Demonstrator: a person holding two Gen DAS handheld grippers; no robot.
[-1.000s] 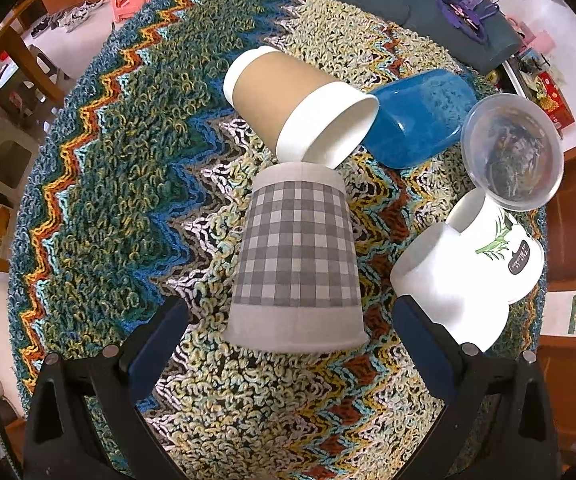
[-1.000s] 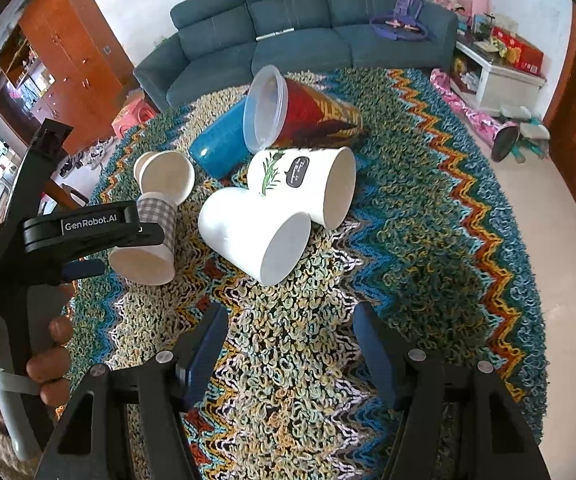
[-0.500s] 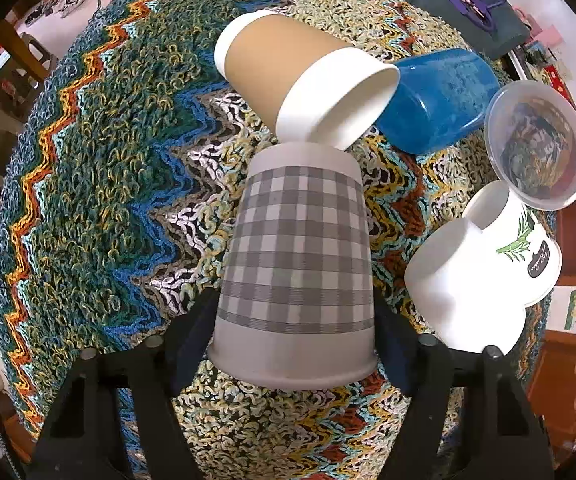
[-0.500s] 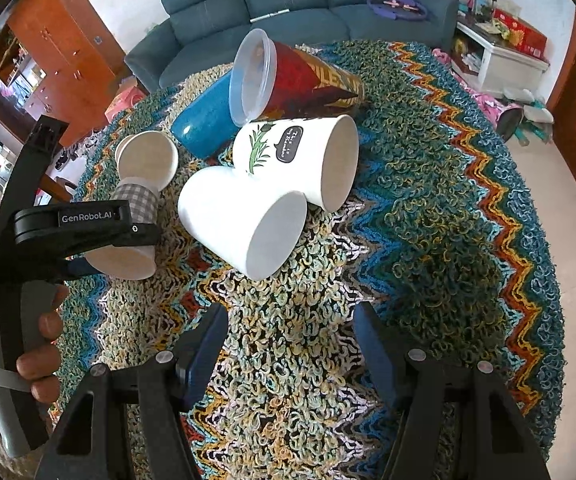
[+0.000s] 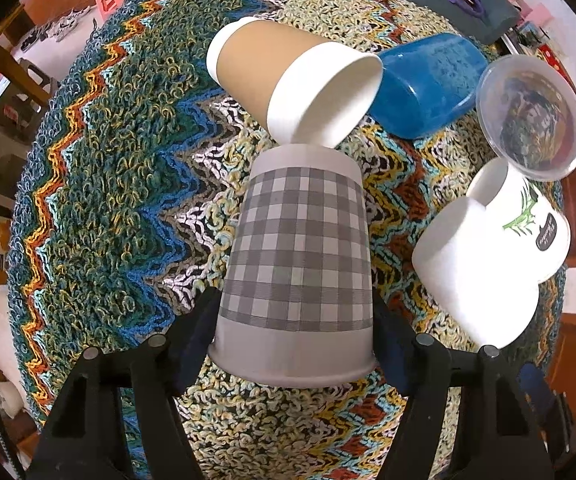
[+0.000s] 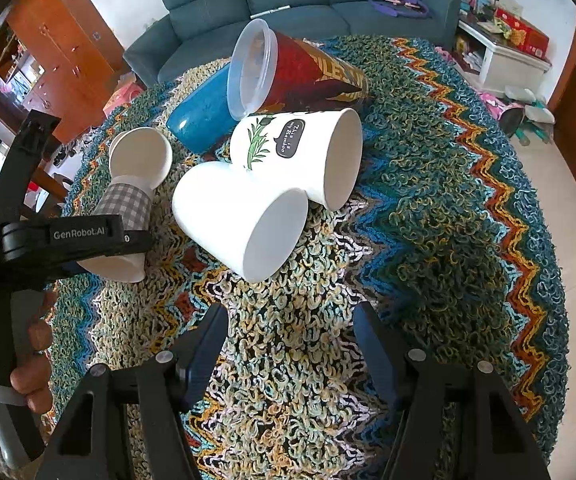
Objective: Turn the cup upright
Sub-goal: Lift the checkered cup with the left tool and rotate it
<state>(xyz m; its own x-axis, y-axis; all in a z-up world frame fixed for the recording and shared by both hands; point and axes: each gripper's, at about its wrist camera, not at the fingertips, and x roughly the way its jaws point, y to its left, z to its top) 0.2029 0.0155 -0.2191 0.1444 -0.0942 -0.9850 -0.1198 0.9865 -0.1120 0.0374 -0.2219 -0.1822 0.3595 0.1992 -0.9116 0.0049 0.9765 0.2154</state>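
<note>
On a round table [image 5: 99, 184] covered in a zigzag yarn cloth, the left tool [image 5: 294, 320] brackets a grey checked paper cup [image 5: 300, 256] that lies on its side among other toppled cups, its open mouth toward the camera and its closed base pointing away, just under the rim of a brown-sleeved cup [image 5: 288, 80]; both blue pads sit against the cup's wall near the rim, and the tool appears closed on it, though whether the grip is firm enough to lift cannot be judged from this angle. The right tool [image 6: 292, 344] hangs wide open with nothing between its fingers, above bare cloth in front of a plain white cup [image 6: 239, 216] and a bamboo-print cup [image 6: 300, 152], both also on their sides, with a blue tumbler [image 6: 199, 116] and a red printed cup with a clear rim [image 6: 288, 68] behind them. To right the checked cup well, the squeeze probably needs to stay light, since thin paper buckles near the mouth; a short lift clear of the loopy yarn, then a roll of the wrist until the mouth faces up, looks the safest path, keeping the base away from the brown-sleeved cup so that neighbour is not nudged, and setting the cup down on a flat patch before the pads let go
</note>
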